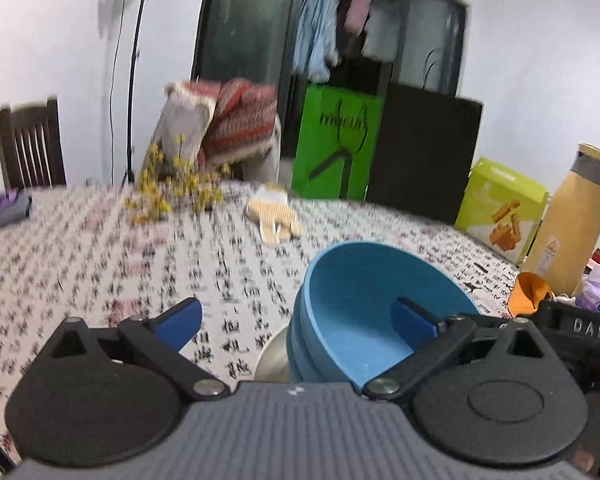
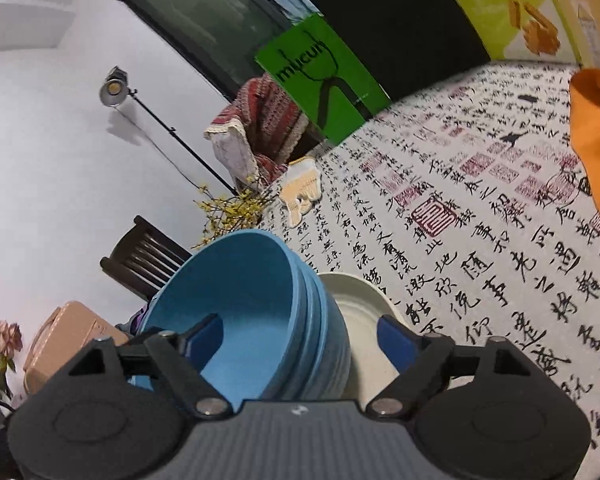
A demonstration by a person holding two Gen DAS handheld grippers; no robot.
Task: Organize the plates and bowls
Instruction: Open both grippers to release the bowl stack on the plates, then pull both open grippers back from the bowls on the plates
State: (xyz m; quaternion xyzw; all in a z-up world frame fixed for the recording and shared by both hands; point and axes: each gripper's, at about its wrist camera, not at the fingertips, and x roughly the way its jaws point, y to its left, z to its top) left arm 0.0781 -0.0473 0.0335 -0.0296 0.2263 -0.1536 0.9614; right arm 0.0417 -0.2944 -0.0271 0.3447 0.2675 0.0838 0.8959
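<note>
A stack of nested blue bowls [image 1: 364, 280] stands on a white plate [image 1: 272, 356] on the calligraphy-print tablecloth [image 1: 100, 260]. My left gripper [image 1: 296, 322] is open wide astride the stack's left wall. One blue pad [image 1: 414, 322] sits inside the top bowl and the other is outside, neither pressing. In the right wrist view the blue bowls [image 2: 244, 280] fill the lower left. My right gripper [image 2: 300, 342] is open astride their right wall, with one pad [image 2: 204, 340] inside the bowl and the other over the white plate [image 2: 356, 308].
Yellow flower sprigs [image 1: 172, 188] and a striped glove [image 1: 276, 216] lie farther back on the table. A green box [image 1: 500, 212], a beige bottle [image 1: 572, 216] and an orange item [image 1: 530, 292] crowd the right side. A dark chair [image 1: 30, 144] stands at the far left.
</note>
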